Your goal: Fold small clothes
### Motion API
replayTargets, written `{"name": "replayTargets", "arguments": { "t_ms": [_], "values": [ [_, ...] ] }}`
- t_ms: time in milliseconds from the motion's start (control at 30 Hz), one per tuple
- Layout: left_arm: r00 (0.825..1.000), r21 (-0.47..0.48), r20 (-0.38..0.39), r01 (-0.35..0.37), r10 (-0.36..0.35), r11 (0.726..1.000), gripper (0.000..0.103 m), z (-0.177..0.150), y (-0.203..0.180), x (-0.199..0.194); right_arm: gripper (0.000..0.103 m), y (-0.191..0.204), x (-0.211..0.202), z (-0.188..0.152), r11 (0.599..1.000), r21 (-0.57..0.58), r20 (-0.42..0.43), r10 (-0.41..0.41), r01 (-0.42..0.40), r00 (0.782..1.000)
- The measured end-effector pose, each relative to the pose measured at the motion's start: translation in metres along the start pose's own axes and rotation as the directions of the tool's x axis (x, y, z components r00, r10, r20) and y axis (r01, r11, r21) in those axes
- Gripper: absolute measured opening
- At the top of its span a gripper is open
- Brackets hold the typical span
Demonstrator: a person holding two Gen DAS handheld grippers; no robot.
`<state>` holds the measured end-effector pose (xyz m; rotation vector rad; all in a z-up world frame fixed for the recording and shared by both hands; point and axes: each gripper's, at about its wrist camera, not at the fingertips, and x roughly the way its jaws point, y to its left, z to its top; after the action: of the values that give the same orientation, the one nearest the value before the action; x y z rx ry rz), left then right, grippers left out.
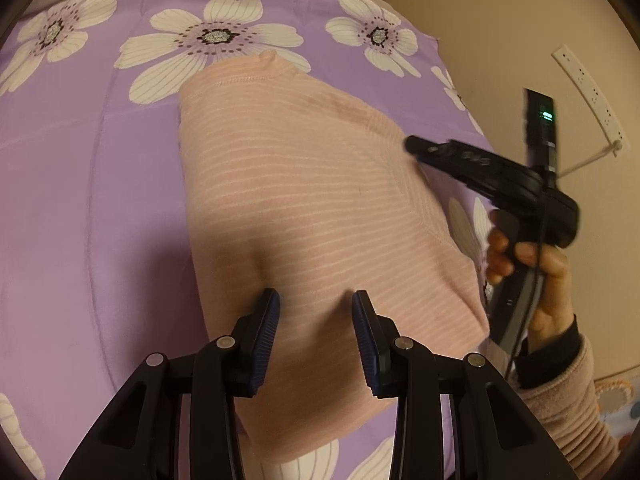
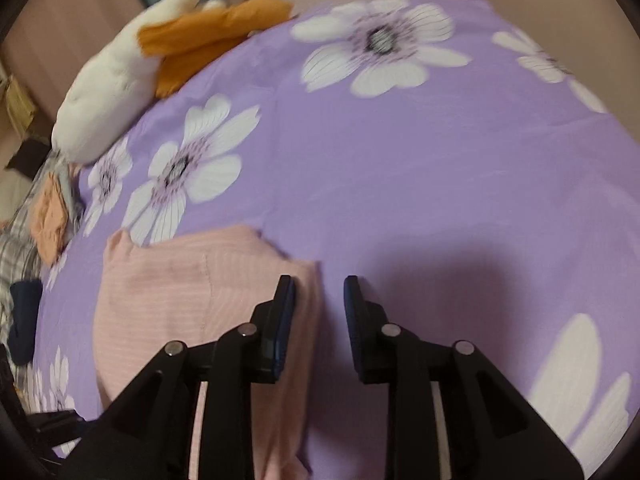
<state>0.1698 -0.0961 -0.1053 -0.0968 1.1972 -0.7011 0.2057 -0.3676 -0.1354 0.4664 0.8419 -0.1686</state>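
Lying under left gripper (image 1: 316, 300) fingers: pink garment (image 1: 304, 200).

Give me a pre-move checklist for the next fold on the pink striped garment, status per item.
1. Pink striped knit garment lies on the purple floral bedsheet, folded edges visible: ok.
2. Left gripper jaws apart, poised above the garment's near part, nothing pinched: ok.
3. Right gripper jaws apart, nothing between them, straddling the garment's right edge: ok.
4. Whether either gripper's pads touch the fabric: cannot tell.
5. Sheet beyond the garment free for the next fold; the white and orange plush toy sits at the far edge: ok.
6. Right wrist view is motion-blurred, so edge alignment there is uncertain: not ok.
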Motion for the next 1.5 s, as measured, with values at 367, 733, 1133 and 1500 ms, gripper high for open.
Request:
{"name": "replayTargets", "arguments": {
  "t_ms": [367,733,1133,1500],
  "values": [
    [1.000,0.012,-0.022,0.005,-0.004,1.000,0.036,-0.027,-0.005,0.002,0.017,0.053,-0.081,-0.073,0.925,-0.274,-0.042,0.263,-0.264,0.964],
    [0.997,0.009,-0.012,0.078,-0.078,0.997,0.036,-0.053,0.008,-0.011,0.002,0.015,-0.068,-0.129,0.951,-0.265,-0.129,0.131,-0.161,0.983],
    [0.979,-0.020,0.182,0.097,-0.092,0.995,0.036,0.042,0.015,-0.033,0.013,0.038,-0.092,-0.112,0.927,-0.260,-0.007,0.280,-0.272,0.960],
    [0.990,-0.186,0.137,0.041,-0.016,0.982,0.021,0.098,0.059,0.035,0.004,0.023,-0.056,-0.122,0.941,-0.218,-0.090,0.246,-0.260,0.965]
  ]
}}
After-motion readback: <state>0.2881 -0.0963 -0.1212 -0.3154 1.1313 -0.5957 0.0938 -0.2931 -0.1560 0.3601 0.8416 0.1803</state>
